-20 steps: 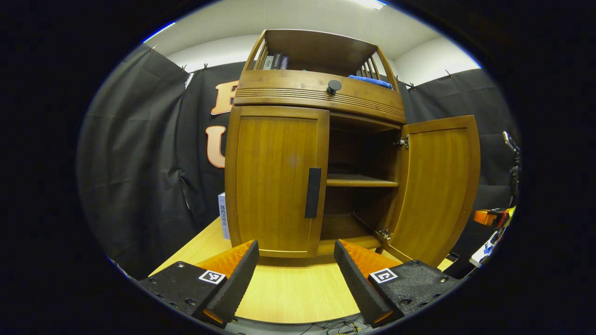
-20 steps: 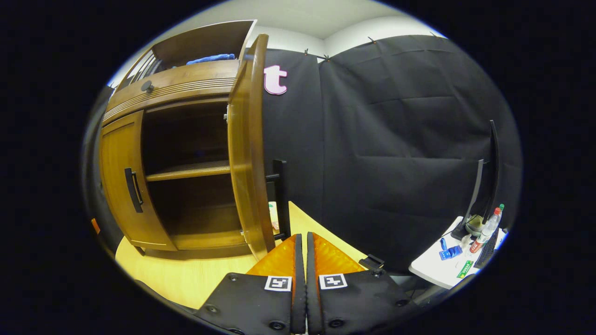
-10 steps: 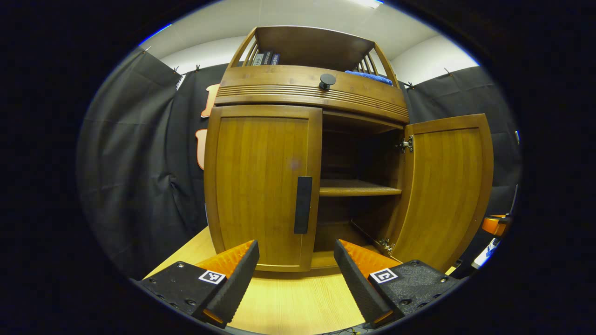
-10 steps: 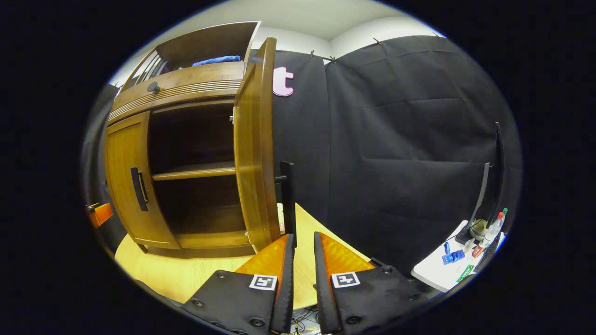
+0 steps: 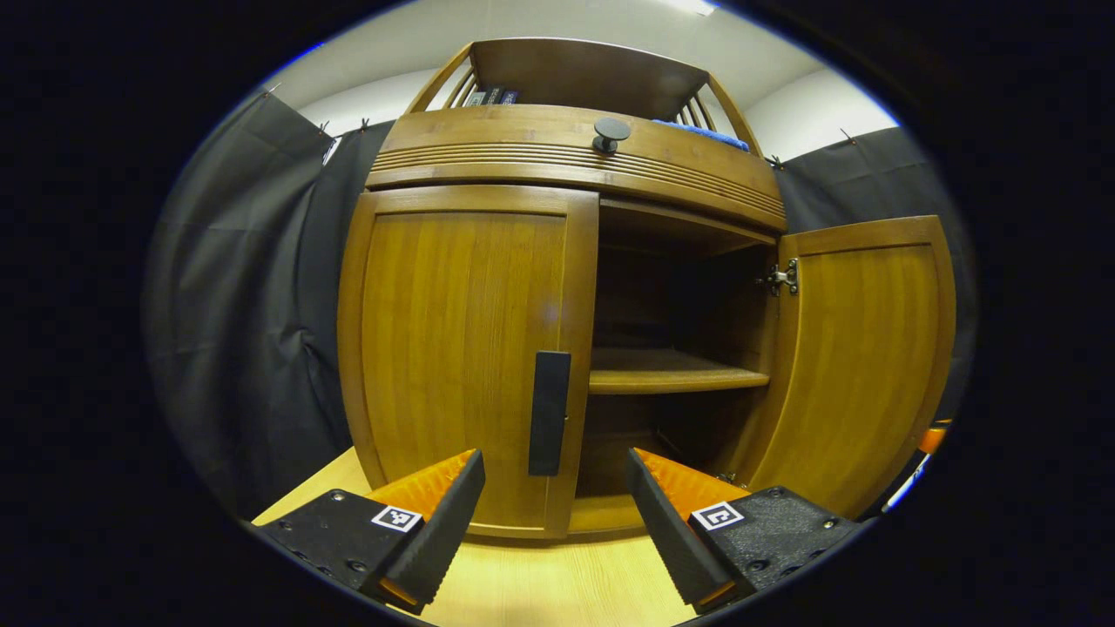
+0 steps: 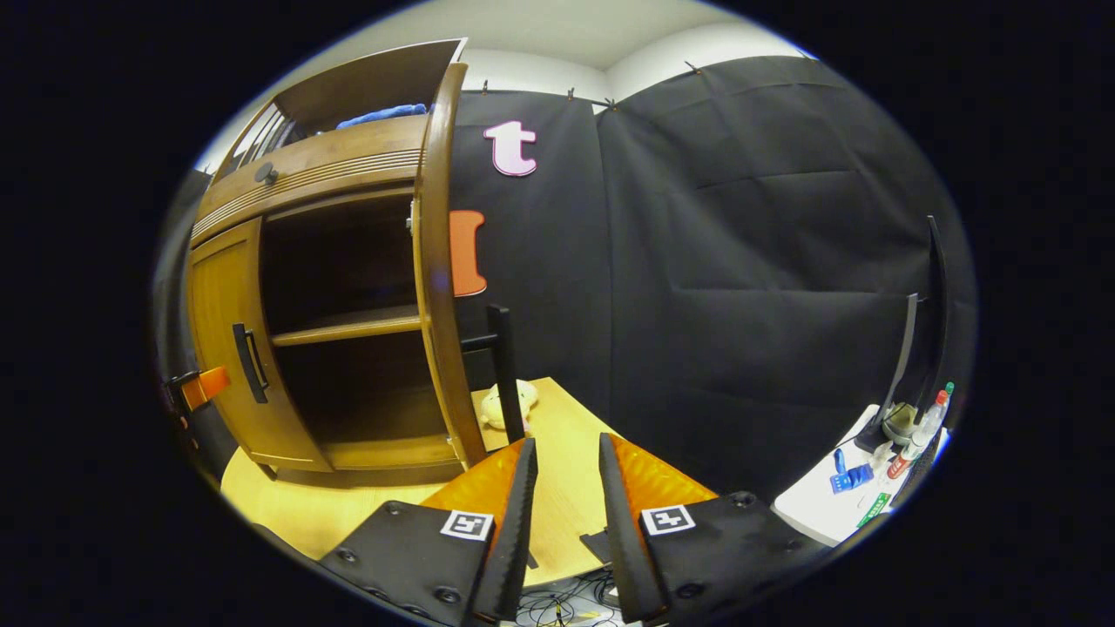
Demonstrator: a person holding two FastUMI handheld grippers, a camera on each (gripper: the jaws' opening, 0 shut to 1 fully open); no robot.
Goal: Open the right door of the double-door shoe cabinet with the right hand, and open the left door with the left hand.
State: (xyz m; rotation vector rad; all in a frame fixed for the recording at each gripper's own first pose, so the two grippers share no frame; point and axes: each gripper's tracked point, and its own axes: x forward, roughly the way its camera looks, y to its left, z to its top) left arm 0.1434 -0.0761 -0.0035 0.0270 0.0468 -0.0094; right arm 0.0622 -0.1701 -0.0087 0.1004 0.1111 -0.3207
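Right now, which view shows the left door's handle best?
The left gripper view: the left door's handle faces the camera, centred just beyond the open left gripper. In the right gripper view the handle sits small and oblique near the edge.

The light wooden counter (image 6: 566, 488) is carrying the shoe cabinet (image 6: 305, 287) at the left of the frame, and a small plush toy (image 6: 510, 402) is lying behind its open door.

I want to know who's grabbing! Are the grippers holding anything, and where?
Nothing is held. The left gripper is open before the left door's handle; the right gripper is open too.
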